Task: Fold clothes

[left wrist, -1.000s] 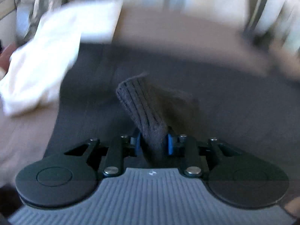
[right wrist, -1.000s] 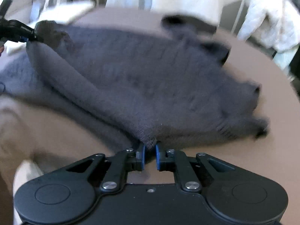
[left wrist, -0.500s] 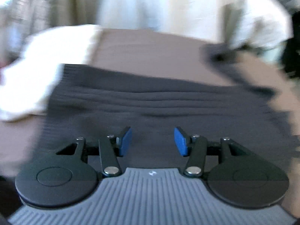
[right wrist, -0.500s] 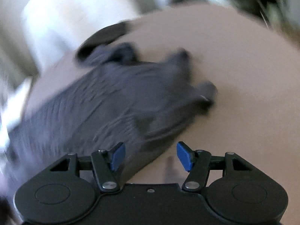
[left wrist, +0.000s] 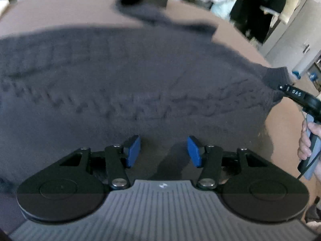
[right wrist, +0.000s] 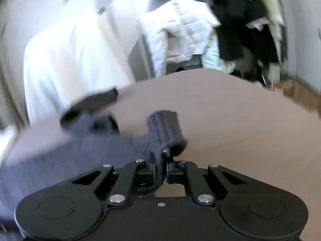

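A dark grey knit sweater [left wrist: 124,76] lies spread on the brown surface [left wrist: 50,14]. My left gripper [left wrist: 164,150] is open and empty, low over the sweater's near edge. My right gripper [right wrist: 159,173] is shut on the ribbed sleeve cuff [right wrist: 164,130], which stands up between its fingers. The rest of the sweater [right wrist: 60,152] trails off to the left. In the left wrist view the right gripper [left wrist: 280,87] shows at the sweater's right cuff [left wrist: 274,78], held by a hand [left wrist: 309,140].
White and dark clothes [right wrist: 180,34] hang behind the brown surface [right wrist: 240,120]. A dark flat object [right wrist: 94,102] lies at the far left edge. A door and shelves [left wrist: 297,46] stand at the right.
My left gripper let go of the sweater fold and opened. My right gripper opened, moved to the right sleeve, and shut on its cuff. Both views swung right.
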`<act>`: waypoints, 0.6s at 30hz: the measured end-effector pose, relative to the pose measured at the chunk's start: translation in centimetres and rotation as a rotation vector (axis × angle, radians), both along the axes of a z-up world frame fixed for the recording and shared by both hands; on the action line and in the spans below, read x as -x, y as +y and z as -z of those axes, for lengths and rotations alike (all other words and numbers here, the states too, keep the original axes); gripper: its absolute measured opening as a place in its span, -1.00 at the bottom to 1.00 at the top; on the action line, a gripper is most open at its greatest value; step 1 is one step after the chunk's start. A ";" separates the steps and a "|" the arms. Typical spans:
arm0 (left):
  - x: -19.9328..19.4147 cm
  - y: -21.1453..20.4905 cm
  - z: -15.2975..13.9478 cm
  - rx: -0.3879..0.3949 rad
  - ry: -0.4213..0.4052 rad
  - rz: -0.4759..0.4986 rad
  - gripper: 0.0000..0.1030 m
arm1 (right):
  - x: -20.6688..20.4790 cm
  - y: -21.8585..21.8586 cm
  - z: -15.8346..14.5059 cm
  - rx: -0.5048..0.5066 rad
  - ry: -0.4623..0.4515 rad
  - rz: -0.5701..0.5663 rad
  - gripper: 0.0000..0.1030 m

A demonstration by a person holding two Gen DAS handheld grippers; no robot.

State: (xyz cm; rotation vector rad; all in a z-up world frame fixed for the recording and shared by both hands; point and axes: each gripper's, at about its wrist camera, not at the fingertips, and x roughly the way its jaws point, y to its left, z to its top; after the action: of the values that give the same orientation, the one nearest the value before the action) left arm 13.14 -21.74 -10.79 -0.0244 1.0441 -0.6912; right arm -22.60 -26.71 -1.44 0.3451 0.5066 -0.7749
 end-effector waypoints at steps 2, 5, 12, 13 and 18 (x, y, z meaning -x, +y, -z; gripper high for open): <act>0.2 -0.3 0.6 -0.027 -0.006 0.002 0.02 | 0.2 -1.0 2.6 -0.073 0.043 0.027 -0.79; 0.4 -0.2 0.1 -0.035 -0.010 0.007 0.04 | 0.7 -1.2 4.9 -0.113 0.042 0.066 -0.77; 0.1 1.1 -0.1 0.010 0.012 -0.002 0.04 | 0.8 -1.4 3.7 -0.089 0.091 0.169 0.17; 0.0 1.0 -0.2 0.015 0.006 -0.002 0.04 | 0.7 -1.5 3.4 -0.088 0.111 0.216 0.31; -1.2 2.0 -2.6 0.026 -0.137 -0.080 0.05 | 0.7 0.5 -1.0 0.000 0.113 0.363 0.39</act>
State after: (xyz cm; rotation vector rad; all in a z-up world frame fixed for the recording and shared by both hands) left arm 14.29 -19.73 -8.23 -0.0408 0.8977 -0.6252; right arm -23.27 -26.23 -0.48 0.4005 0.5577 -1.1514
